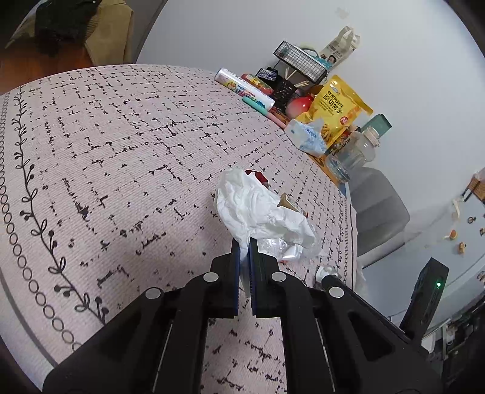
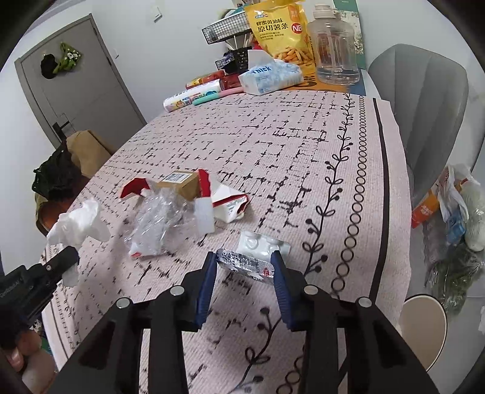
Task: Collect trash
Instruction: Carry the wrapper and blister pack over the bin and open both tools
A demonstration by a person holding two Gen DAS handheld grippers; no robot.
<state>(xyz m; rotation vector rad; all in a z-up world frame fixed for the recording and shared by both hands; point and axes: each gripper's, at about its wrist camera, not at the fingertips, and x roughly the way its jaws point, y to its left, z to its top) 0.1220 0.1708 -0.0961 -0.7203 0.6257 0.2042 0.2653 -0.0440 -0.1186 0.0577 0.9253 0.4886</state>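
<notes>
We see a bench (image 2: 272,145) covered by a pale patterned cloth, set against a white wall. At its far end stand a wire basket (image 2: 225,28), a yellow snack bag (image 2: 279,27), a tissue pack (image 2: 266,75) with tissue protruding, and a clear jug (image 2: 333,45); we cannot tell what the basket holds. Mid-bench lies the trash: a torn red-and-white carton (image 2: 225,201), a brown box (image 2: 182,181) and clear plastic wrap (image 2: 157,224). Our left tongs (image 1: 244,245) are closed on a crumpled white tissue (image 1: 257,206), held beside that pile. Our right tongs (image 2: 244,259) stand partly open, their fingers flanking a silver blister pack (image 2: 251,260); contact cannot be confirmed.
</notes>
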